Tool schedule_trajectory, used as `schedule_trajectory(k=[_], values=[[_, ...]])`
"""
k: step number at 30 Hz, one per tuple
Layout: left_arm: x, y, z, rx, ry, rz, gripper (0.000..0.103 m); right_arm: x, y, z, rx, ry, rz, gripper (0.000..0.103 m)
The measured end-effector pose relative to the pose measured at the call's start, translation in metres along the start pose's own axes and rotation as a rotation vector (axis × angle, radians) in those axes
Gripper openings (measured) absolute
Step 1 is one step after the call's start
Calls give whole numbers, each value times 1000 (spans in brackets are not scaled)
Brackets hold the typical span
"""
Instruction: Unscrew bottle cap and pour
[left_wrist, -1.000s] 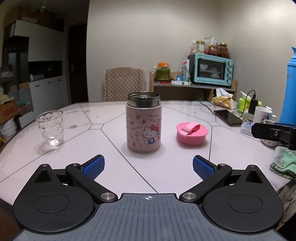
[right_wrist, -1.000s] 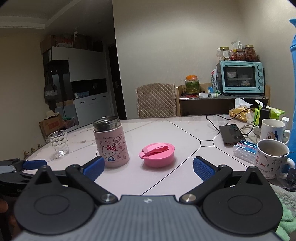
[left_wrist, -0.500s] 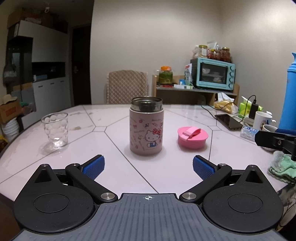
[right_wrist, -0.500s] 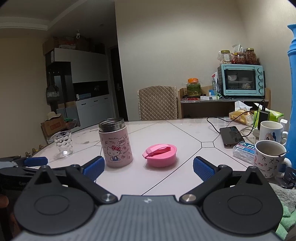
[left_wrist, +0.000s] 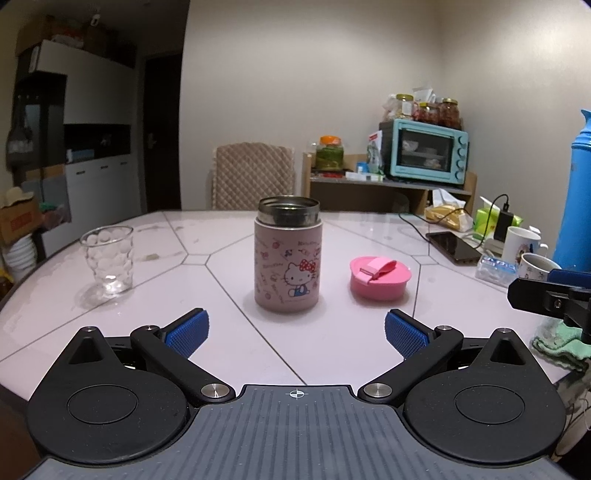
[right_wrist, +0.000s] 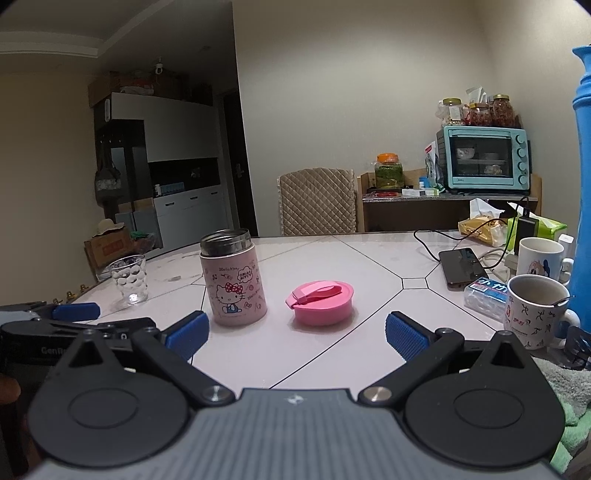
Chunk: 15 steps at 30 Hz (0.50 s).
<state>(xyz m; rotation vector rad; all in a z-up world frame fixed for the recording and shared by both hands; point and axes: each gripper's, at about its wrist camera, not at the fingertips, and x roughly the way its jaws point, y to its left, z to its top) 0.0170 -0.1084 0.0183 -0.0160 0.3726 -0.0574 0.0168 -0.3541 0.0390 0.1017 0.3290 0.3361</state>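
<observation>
Pink bottle (left_wrist: 287, 258) with a cartoon cat print stands upright near the middle of the white table (left_wrist: 332, 343), its steel mouth uncovered, and its pink cap (left_wrist: 380, 277) lies on the table just to its right, apart from it. Left gripper (left_wrist: 295, 330) and right gripper (right_wrist: 297, 332) both hang low over the near edge of the table with their blue pads spread wide and nothing between them, and neither one touches the bottle. Clear glass (left_wrist: 108, 261) stands well to the left of the bottle, and it looks empty.
</observation>
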Motion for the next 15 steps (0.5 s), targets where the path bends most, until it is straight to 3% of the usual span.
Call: schedule_trajectory(k=[15], values=[[-1,-4,0,12,-14,-6,103,-2,0,-1,-4,-5,2,103]])
